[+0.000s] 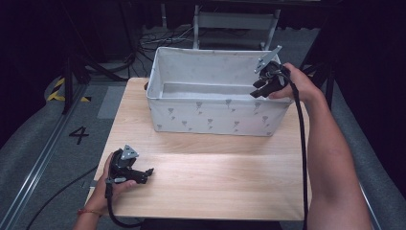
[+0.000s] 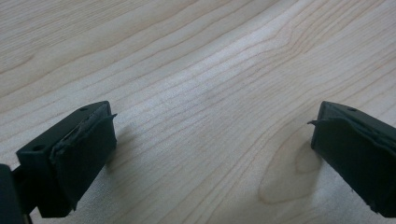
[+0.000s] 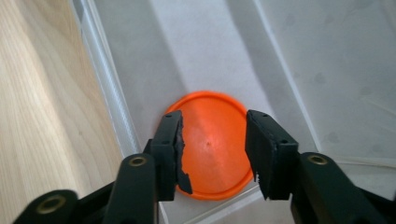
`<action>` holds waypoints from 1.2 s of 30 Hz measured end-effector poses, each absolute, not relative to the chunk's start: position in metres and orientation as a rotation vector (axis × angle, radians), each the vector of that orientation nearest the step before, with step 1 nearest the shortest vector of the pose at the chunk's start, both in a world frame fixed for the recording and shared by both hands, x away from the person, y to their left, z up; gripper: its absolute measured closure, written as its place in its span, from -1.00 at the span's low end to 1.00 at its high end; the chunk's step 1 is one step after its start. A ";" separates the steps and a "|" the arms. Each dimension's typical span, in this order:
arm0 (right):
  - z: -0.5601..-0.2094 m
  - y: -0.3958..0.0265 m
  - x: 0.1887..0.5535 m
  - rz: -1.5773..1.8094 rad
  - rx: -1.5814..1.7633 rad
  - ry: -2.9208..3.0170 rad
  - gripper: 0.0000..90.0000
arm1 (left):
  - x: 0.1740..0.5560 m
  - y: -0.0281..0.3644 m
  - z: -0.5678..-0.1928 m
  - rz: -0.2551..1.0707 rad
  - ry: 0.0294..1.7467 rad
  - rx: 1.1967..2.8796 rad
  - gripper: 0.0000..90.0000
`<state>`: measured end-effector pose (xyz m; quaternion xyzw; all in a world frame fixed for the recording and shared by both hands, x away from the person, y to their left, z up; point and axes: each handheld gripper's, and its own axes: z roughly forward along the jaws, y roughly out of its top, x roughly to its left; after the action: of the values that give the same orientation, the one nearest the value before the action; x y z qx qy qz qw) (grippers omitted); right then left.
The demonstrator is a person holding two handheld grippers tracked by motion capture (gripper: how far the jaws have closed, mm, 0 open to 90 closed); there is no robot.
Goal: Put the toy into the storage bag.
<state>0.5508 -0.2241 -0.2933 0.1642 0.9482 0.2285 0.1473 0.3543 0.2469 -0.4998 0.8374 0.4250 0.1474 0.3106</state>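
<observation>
While the left gripper [image 1: 143,173] is resting low on the bench [image 1: 210,182] near the front left corner, the right gripper [image 1: 261,88] is hanging over the right end of the white bin [image 1: 210,117]. Its fingers [image 3: 170,154] are standing apart, and they are holding nothing. An orange disc [image 3: 212,144] is lying flat on the bin floor, close to the bin's near wall. Seen from the right gripper view, the disc is sitting straight below the gap, with one finger over each side of it. The disc is round, so it has no long side to line up with. The right hand [image 1: 299,84] is much nearer to it than the left hand [image 1: 107,184] is. The left fingers [image 2: 79,154] are also standing wide apart, with just bare wood between them. My guess is the right gripper is the one for the disc, and it would need to go straight down.
</observation>
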 end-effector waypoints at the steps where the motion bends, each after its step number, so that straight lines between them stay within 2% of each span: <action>1: -0.292 -0.225 0.550 0.676 0.483 2.705 0.14 | 0.354 0.247 -0.500 0.390 1.122 2.211 -0.99; 9: -0.281 -0.232 0.537 0.801 0.647 2.540 -0.32 | 0.355 0.247 -0.500 0.387 1.121 2.212 -0.99; 10: -0.281 -0.232 0.537 0.801 0.647 2.540 -0.32 | 0.355 0.247 -0.500 0.387 1.121 2.212 -0.99; 11: -0.279 -0.234 0.531 0.812 0.696 2.456 -0.43 | 0.355 0.247 -0.500 0.388 1.120 2.213 -0.99; 15: -0.277 -0.239 0.524 0.858 0.738 2.395 -0.54 | 0.355 0.247 -0.500 0.388 1.121 2.212 -0.99; 36: -0.273 -0.264 0.464 0.889 0.813 2.260 -0.51 | 0.355 0.247 -0.500 0.387 1.120 2.212 -0.99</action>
<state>0.4637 -0.2635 -0.2727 0.3041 0.8455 0.3326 0.2864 0.3547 0.2470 -0.4998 0.8378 0.4242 0.1464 0.3111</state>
